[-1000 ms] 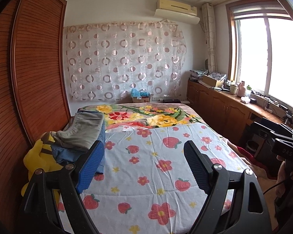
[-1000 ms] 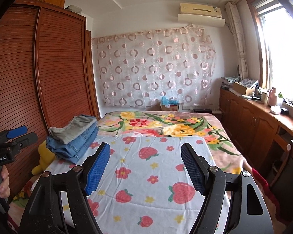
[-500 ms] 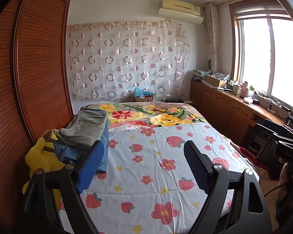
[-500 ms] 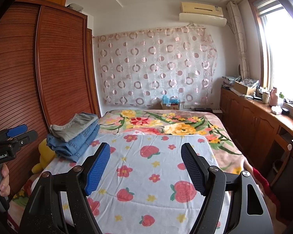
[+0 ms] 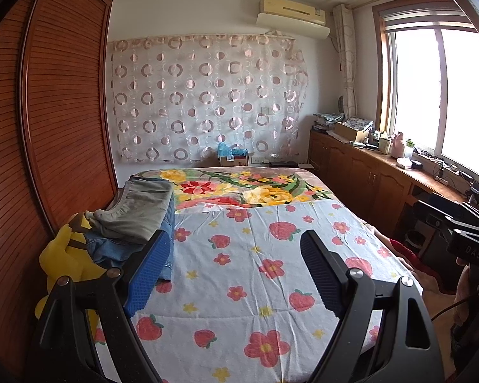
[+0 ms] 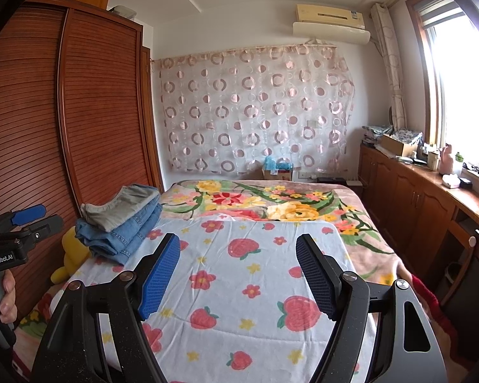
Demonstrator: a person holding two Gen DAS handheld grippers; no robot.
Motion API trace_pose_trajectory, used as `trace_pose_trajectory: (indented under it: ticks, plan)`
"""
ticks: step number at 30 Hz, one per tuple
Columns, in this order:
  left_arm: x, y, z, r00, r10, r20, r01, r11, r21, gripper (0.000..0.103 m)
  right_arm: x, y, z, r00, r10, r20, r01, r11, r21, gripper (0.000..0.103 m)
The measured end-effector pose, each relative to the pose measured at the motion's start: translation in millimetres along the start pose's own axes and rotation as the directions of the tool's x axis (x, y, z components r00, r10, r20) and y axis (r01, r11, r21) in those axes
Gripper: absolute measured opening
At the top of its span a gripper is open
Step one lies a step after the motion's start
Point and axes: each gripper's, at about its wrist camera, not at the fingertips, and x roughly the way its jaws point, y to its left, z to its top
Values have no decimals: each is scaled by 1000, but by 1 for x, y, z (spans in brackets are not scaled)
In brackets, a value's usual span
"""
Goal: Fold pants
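Nearest: left gripper (image 5: 230, 271) & right gripper (image 6: 238, 276), both jaws wide, nothing between, hovering over strawberry-print bed (image 6: 255, 287). No change vs a sec ago, hands idle. Farther left: folded pants stack (image 6: 121, 226), grey on denim, by yellow plush (image 5: 67, 255). Looks done or paused btwn pairs.

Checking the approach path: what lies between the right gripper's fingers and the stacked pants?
Only bare strawberry-print sheet separates the open right gripper from the stacked pants; the right wrist view shows it.
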Motion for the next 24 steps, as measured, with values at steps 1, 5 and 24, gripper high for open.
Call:
trace_pose_trajectory:
  ticks: [1,5,24]
  plan:
    - [0,-1,1,1000,0,-1,0,1000,1,84,0,0,0,1000,0,0,0,1000,0,77]
    - [0,-1,1,1000,-1,-1,1,1000,1,84,-1,0,0,1000,-1,1,1,1000,-1,77]
    - [0,-4,-1,1000,5,4,-5,1000,5,84,0,-1,0,1000,4,4,-4,1000,-5,77]
